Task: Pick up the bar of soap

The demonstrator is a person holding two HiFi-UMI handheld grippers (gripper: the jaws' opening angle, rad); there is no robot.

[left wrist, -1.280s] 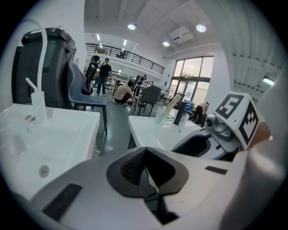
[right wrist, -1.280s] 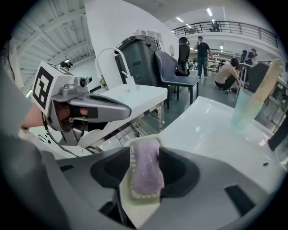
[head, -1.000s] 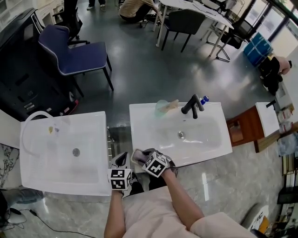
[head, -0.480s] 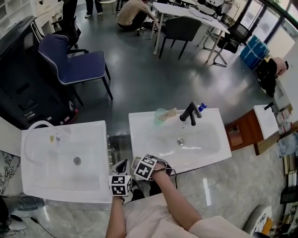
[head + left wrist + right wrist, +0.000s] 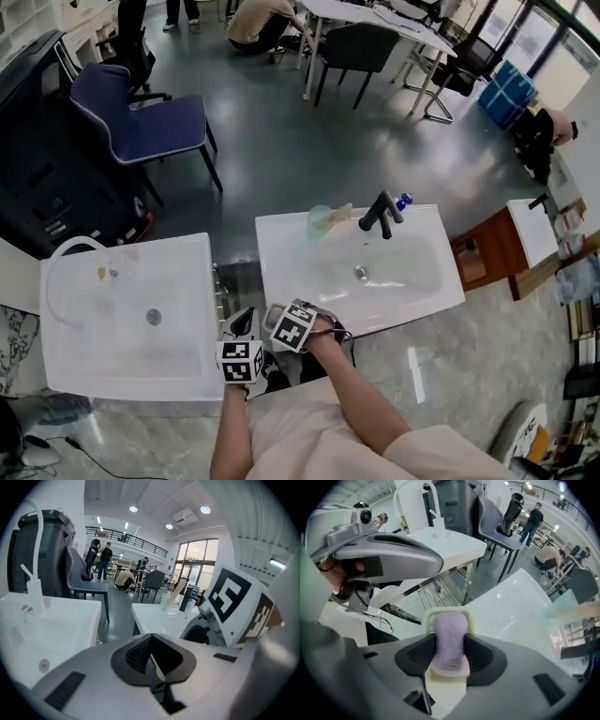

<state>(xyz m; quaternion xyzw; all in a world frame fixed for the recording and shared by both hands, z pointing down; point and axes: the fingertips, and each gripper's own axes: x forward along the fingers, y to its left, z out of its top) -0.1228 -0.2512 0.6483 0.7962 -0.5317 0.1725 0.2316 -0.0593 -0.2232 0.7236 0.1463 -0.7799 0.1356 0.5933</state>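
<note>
The bar of soap [image 5: 450,639] is pale purple with raised lettering. My right gripper [image 5: 450,657] is shut on its two long sides. A cream soap dish [image 5: 446,689] shows under and around the bar, held up with it. In the head view my right gripper [image 5: 281,321] hovers over the front left corner of the right basin [image 5: 427,291]. My left gripper [image 5: 242,330] sits just left of it over the gap between the basins. Its jaws [image 5: 153,662] are shut with nothing between them.
The right basin has a black faucet [image 5: 381,214] and a pale green cup [image 5: 320,222] on its back rim. The left basin [image 5: 75,356] with a white hose stands beside it, and a metal rack [image 5: 222,292] fills the gap. A blue chair [image 5: 141,117] stands behind.
My right gripper with the soap has drawn slightly left, closer to the left gripper. The left gripper has barely moved.
</note>
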